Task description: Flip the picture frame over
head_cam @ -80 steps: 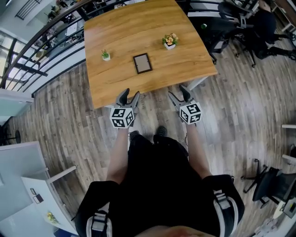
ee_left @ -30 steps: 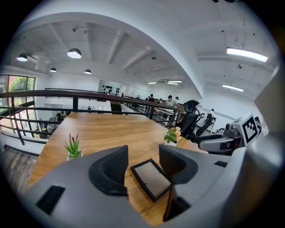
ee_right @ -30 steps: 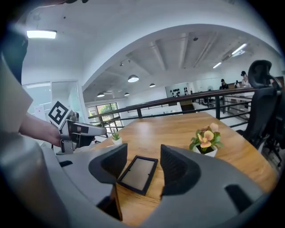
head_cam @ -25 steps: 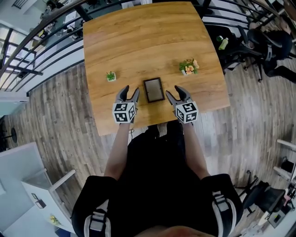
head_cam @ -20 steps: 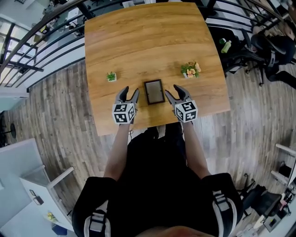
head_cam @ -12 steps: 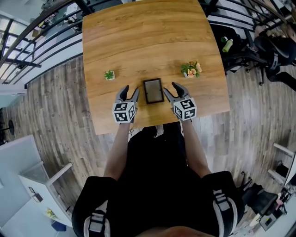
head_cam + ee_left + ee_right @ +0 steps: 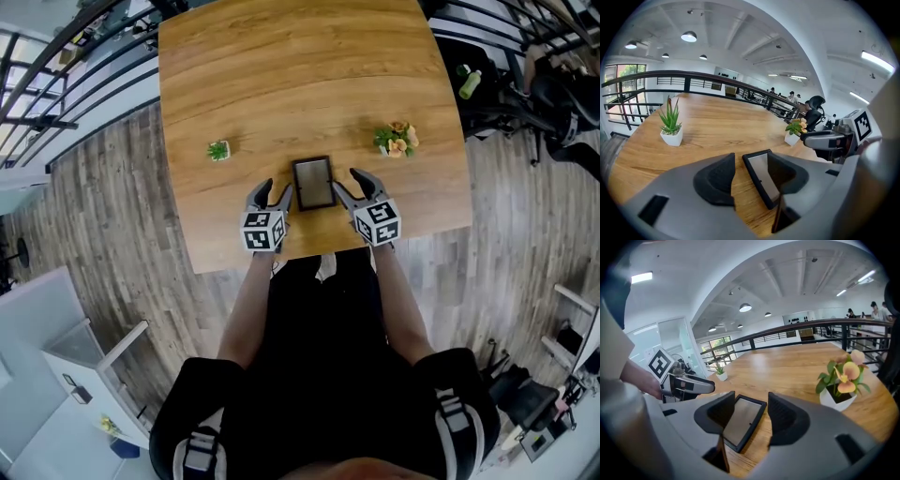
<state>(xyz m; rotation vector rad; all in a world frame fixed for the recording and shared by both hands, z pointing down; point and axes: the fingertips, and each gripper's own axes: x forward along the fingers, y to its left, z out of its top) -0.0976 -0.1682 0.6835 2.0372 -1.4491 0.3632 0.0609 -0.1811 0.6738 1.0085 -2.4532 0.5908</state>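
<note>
Between the left claw and right claw, the picture frame lies flat.

Oak-grain worktop on grey plank floor. Black railing along the worktop's left and far edges, windows beyond. Black office chairs right of the worktop, white cabinet near-left. White ceiling, round downlights

Wooden table has a picture frame flat by its near edge, small green plant toward the left edge, flower pot toward the right.
</note>
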